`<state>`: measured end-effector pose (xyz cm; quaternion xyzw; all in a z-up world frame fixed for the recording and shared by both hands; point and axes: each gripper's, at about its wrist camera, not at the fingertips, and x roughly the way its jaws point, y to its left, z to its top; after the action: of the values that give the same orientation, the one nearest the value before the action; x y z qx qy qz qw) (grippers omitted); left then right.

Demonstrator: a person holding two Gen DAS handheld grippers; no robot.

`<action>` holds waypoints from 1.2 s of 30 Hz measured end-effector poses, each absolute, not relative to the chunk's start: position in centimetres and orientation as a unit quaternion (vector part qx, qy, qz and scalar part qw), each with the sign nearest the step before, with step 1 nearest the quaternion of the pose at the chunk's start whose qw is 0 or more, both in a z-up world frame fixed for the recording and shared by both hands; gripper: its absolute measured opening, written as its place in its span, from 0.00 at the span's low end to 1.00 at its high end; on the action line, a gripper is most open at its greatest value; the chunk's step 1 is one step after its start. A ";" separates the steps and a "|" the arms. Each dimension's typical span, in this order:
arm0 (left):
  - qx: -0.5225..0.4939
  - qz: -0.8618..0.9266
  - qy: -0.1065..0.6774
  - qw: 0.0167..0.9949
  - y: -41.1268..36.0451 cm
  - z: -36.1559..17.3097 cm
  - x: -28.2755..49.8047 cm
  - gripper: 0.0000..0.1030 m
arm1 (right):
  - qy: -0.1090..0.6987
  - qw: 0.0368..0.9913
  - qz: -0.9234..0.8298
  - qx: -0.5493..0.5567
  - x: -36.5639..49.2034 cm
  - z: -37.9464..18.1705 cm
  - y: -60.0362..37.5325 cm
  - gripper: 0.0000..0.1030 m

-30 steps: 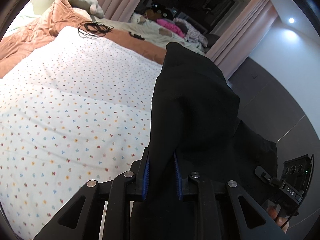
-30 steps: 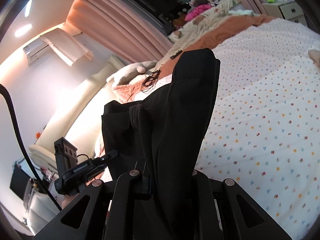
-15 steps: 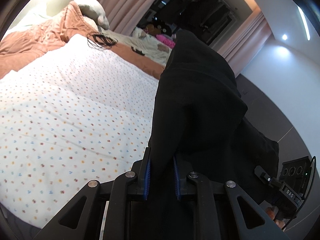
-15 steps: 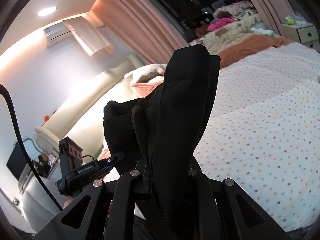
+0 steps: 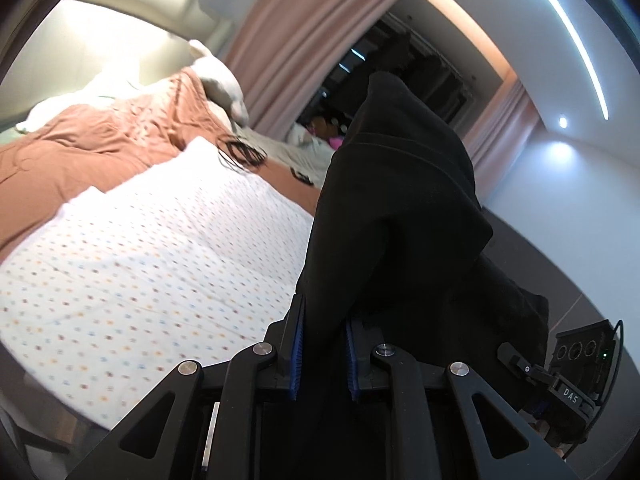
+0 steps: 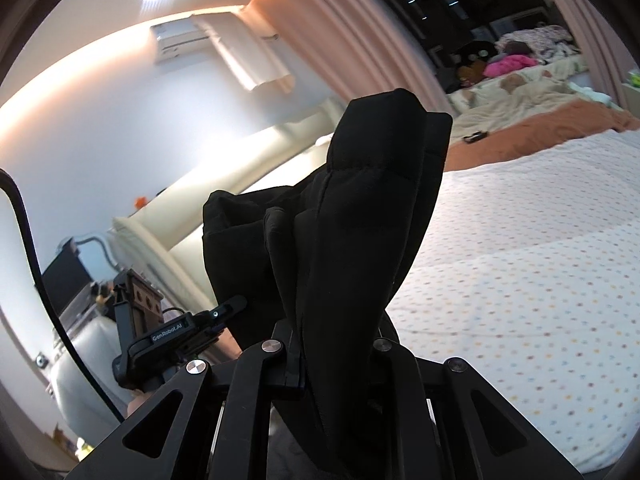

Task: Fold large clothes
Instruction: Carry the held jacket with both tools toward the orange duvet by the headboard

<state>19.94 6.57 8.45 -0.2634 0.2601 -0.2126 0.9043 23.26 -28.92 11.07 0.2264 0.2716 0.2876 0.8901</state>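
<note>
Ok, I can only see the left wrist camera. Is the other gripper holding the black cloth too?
Observer: Yes. The right gripper is shut on the black cloth, which stands up bunched between its fingers.
Operator: What's high up on that side?
Observer: A white air conditioner, next to the pink curtain.
Operator: And low down?
Observer: The left gripper, seen from the side, with the cloth stretching across to it.

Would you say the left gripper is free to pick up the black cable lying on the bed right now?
Probably not: the left gripper is shut on the black garment, and the cable lies far off.
</note>
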 end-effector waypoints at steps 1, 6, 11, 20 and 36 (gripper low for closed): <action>-0.269 -0.209 0.255 0.905 7.6 8.4 19.6 0.17 | 0.275 0.889 0.293 0.221 23.4 11.3 -27.9 0.14; -0.294 -0.191 0.237 0.906 12.6 8.1 19.1 0.16 | 0.284 0.883 0.321 0.193 24.4 12.7 -23.2 0.13; -0.305 -0.166 0.212 0.913 17.6 8.2 18.9 0.16 | 0.283 0.874 0.356 0.171 25.7 13.4 -17.9 0.13; -0.314 -0.101 0.193 0.924 25.9 8.6 19.9 0.15 | 0.310 0.842 0.412 0.159 28.7 12.1 -10.2 0.13; -0.277 -0.003 0.166 0.946 38.4 11.9 22.8 0.15 | 0.323 0.774 0.527 0.139 33.9 11.6 3.0 0.13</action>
<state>22.82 38.44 11.87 -0.2769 0.1661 -0.0028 0.9464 33.87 2.97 11.57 0.1389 0.3228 0.5271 0.7738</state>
